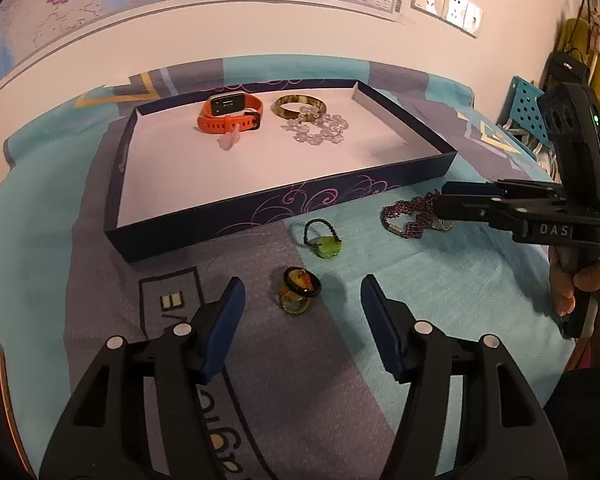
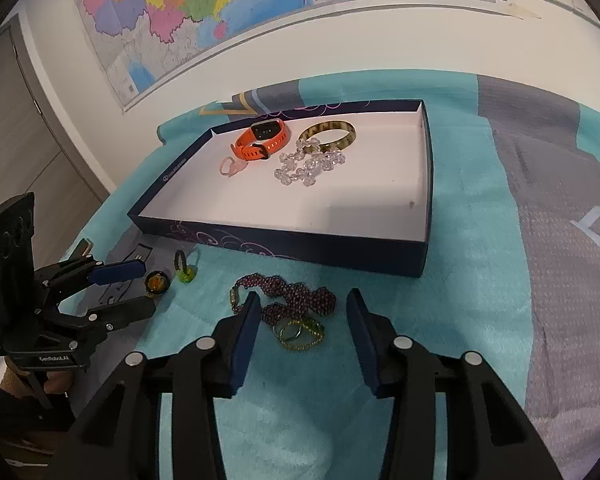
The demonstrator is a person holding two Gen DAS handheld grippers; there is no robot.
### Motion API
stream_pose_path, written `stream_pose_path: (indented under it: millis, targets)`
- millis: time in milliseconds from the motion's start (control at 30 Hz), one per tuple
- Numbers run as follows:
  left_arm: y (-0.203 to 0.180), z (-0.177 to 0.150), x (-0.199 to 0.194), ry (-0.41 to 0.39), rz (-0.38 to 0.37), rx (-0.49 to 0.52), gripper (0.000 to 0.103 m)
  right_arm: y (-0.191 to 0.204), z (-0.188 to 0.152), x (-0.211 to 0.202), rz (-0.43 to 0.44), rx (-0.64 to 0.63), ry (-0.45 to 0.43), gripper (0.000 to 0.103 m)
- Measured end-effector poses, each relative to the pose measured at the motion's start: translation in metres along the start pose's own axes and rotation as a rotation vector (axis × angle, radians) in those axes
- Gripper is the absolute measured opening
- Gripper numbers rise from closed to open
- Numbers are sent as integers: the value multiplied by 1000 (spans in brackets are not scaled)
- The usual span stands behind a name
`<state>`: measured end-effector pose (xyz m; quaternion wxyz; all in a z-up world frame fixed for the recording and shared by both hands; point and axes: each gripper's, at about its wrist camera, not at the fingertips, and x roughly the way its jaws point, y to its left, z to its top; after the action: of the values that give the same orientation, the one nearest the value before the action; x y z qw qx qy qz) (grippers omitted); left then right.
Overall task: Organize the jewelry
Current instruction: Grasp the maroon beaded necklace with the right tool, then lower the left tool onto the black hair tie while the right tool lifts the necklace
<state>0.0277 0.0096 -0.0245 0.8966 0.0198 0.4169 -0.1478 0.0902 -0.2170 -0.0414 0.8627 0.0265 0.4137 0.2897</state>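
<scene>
My left gripper (image 1: 303, 292) is open, its blue pads either side of an amber-and-black ring (image 1: 298, 288) on the cloth, not touching it. A green glass ring (image 1: 326, 244) lies just beyond. My right gripper (image 2: 303, 306) is open low over a purple beaded bracelet (image 2: 296, 296) and a few small thin rings (image 2: 300, 330); the pads do not press on them. A shallow dark blue box (image 2: 300, 244) with a white floor holds an orange watch (image 2: 262, 140), a tortoiseshell bangle (image 2: 328, 132), a clear bead bracelet (image 2: 308, 166) and a pink piece (image 2: 232, 168).
Everything lies on a teal and grey patterned cloth (image 1: 440, 280). A wall with a map (image 2: 180, 8) and sockets (image 1: 448, 2) stands behind the box. A blue pegboard (image 1: 528, 108) and clutter sit at the far right. A person's hand (image 1: 588, 280) grips the right gripper's handle.
</scene>
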Motion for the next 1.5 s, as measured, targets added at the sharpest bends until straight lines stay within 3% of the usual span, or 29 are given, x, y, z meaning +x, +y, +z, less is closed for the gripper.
stream_pose_path:
  millis: [233, 467, 1500]
  targets:
    - [-1, 6, 10, 24, 3, 44, 44, 0, 1, 5, 3, -8, 22, 19]
    - [-2, 6, 11, 32, 43, 73, 21, 1, 0, 5, 7, -22, 24, 11]
    - [7, 13, -28, -92, -18, 13, 21, 38, 28, -36, 77, -112, -115, 6]
